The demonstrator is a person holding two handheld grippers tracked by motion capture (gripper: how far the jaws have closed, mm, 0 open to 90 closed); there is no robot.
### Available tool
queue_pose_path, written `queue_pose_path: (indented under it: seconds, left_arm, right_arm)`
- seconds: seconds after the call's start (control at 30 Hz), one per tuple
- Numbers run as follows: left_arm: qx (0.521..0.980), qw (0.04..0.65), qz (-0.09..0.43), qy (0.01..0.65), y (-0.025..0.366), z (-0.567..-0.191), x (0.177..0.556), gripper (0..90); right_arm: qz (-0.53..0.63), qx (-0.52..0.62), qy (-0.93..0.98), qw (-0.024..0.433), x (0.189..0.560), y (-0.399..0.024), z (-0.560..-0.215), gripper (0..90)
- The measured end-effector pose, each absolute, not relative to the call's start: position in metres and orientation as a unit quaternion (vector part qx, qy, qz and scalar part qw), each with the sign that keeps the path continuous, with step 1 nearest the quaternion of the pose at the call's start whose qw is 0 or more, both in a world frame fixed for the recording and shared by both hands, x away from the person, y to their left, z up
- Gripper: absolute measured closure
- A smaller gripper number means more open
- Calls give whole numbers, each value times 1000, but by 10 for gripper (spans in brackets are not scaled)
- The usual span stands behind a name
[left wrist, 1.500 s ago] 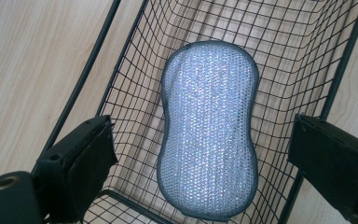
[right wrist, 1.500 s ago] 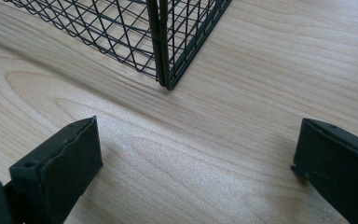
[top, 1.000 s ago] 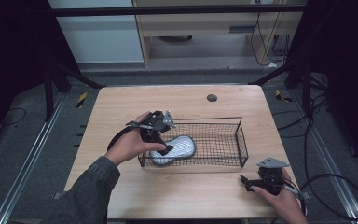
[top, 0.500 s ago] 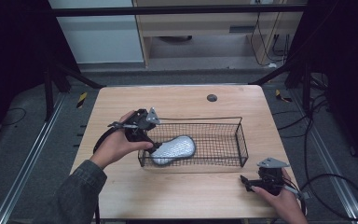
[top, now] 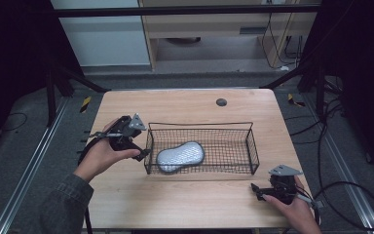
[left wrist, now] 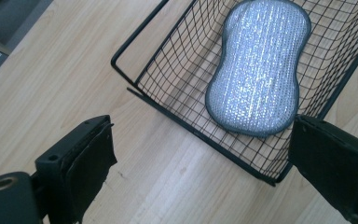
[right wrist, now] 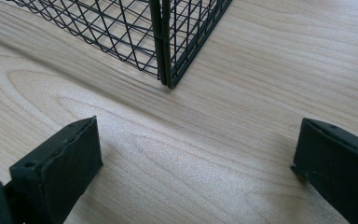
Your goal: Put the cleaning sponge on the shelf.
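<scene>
**Listener:** Grippers first, please. Where were they, and what were they doing?

**Operator:** Left gripper (top: pixel 143 154) sat just outside the wire basket's (top: pixel 200 125) left end, by its near corner, held in my left hand (top: pixel 102 155). Its jaws stood wide apart and gripped nothing. In the left gripper view I looked between them straight at the basket corner. Right gripper (top: pixel 254 188) rested low over the wooden table (top: pixel 185 105), near the basket's near right corner but apart from it. Its jaws were spread too, with bare wood between them.

**Listener:** And the thing you were handling?

**Operator:** A silver scrubbing sponge (top: pixel 180 156), peanut-shaped with a dark edge, lay flat on the basket floor, toward the basket's left end. In the left gripper view the sponge (left wrist: pixel 256 70) filled the upper middle, inside the mesh, with nothing touching it.

**Listener:** So which step was that?

**Operator:** I judged the placing as done: sponge inside the basket, left gripper released and clear of the rim. The step in hand looked like the retreat after the drop.

**Listener:** What did the next move call for?

**Operator:** Little, as I saw it. The left gripper needed to draw away from the basket without catching the wire rim with a jaw, since one jaw sat close to the corner. The right gripper needed nothing; it only had to keep off the basket's right end.

**Listener:** Anything else around the basket?

**Operator:** A small dark round spot (top: pixel 221 102) lay on the table beyond the basket's far side. I could not tell what it was.
</scene>
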State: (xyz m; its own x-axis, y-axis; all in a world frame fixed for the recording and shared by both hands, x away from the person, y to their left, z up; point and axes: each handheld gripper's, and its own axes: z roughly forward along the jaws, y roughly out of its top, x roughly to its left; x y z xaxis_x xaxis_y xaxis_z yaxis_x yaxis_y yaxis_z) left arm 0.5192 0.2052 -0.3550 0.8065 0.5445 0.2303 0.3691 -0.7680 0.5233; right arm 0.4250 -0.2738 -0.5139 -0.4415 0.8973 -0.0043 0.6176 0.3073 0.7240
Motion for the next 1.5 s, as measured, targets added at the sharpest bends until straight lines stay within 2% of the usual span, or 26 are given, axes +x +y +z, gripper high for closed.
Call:
queue_pose_path:
  seconds: [0.53,1.5]
  left_arm:
    - [912,226,198,280,236,-376,498,51]
    - [895,206,178,354,272,-456,498,53]
  right_arm:
    - [333,485,781,210,425,-274,-514,11]
    - [334,486,780,209,424,-273,-514,11]
